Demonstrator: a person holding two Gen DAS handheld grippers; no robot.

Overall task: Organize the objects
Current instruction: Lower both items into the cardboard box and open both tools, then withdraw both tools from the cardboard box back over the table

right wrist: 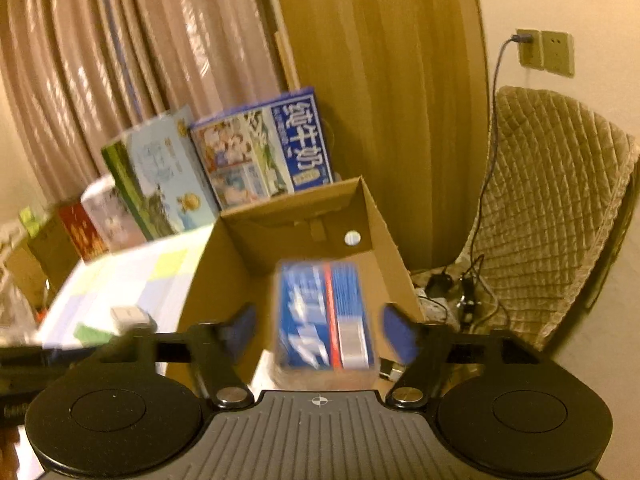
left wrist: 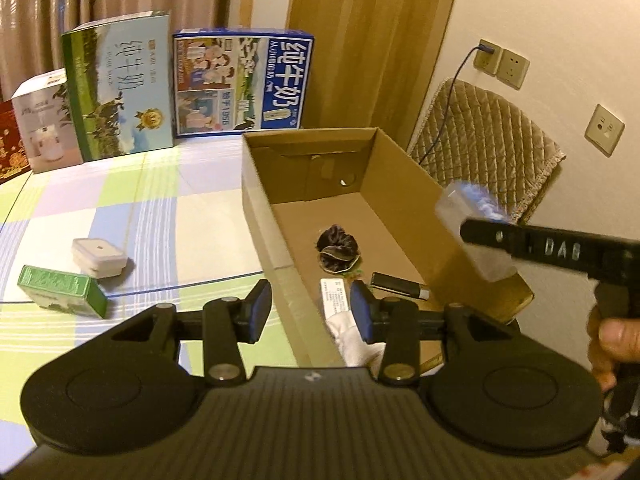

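**Checked tablecloth, open cardboard box at the table's edge**

Left wrist view: checked tablecloth (left wrist: 120, 208) carries the cardboard box (left wrist: 260, 184), open on top. Inside the box lie a dark scrunchie (left wrist: 337, 249), a black stick-shaped item (left wrist: 396, 285) nearer the camera, and a white cloth with a printed label (left wrist: 340, 312). Left gripper (left wrist: 311, 308) hangs over the box's near left wall, jaws spread, nothing pinched. Well left of the box: a green pack (left wrist: 60, 294) touching a white lidded case (left wrist: 100, 257). Behind the box stand milk cartons (left wrist: 240, 84). Right gripper (left wrist: 460, 236) comes in over the box's right wall with a blurred blue pack (left wrist: 472, 216) at its tip.

Right wrist view: blue pack (right wrist: 326, 320) sits between the right gripper's (right wrist: 320, 330) pads over the box (right wrist: 208, 280); jaws spread, gaps on both sides, not pinching. Quilted chair (right wrist: 560, 208) stands right of the box.
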